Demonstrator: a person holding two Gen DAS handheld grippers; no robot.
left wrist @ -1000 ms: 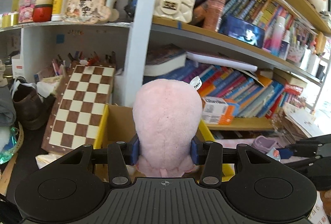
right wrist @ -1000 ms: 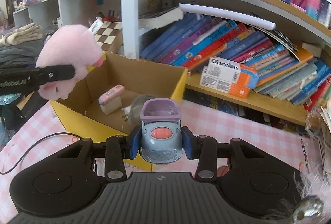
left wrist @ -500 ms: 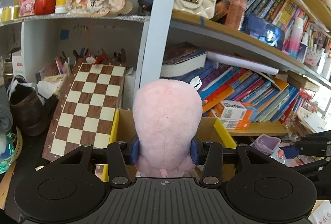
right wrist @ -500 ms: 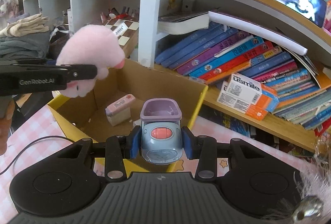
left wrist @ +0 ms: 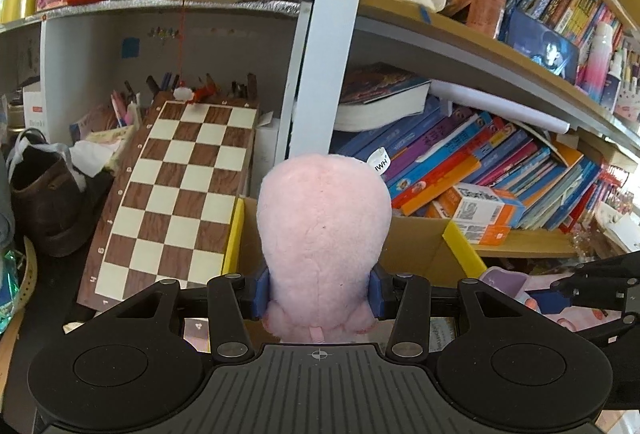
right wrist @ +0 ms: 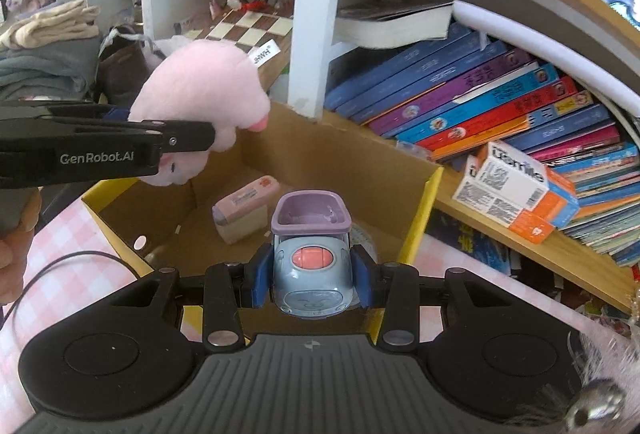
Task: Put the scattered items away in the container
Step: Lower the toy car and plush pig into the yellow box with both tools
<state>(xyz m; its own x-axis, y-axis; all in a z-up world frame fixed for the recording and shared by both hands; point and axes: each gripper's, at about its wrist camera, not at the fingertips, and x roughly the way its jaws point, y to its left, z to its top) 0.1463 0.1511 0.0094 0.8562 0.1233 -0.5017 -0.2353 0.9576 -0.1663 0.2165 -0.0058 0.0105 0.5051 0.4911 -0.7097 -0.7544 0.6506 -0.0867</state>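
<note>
Hovering over the open brown cardboard box with yellow rim (right wrist: 416, 218), both grippers carry loads for dropping in. The box sits on the pink checked tablecloth (right wrist: 68, 246) before the bookshelf, already holding a pink-topped rectangular block (right wrist: 244, 205). The left gripper (left wrist: 319, 293) has its jaws clamped on the base of a fluffy pink plush toy (left wrist: 324, 230), held above the box's left edge, likely to clear the rim. The right gripper (right wrist: 308, 280) pinches a small blue plastic toy car with lilac top (right wrist: 310, 254) at the near rim, jaws closed to its width.
</note>
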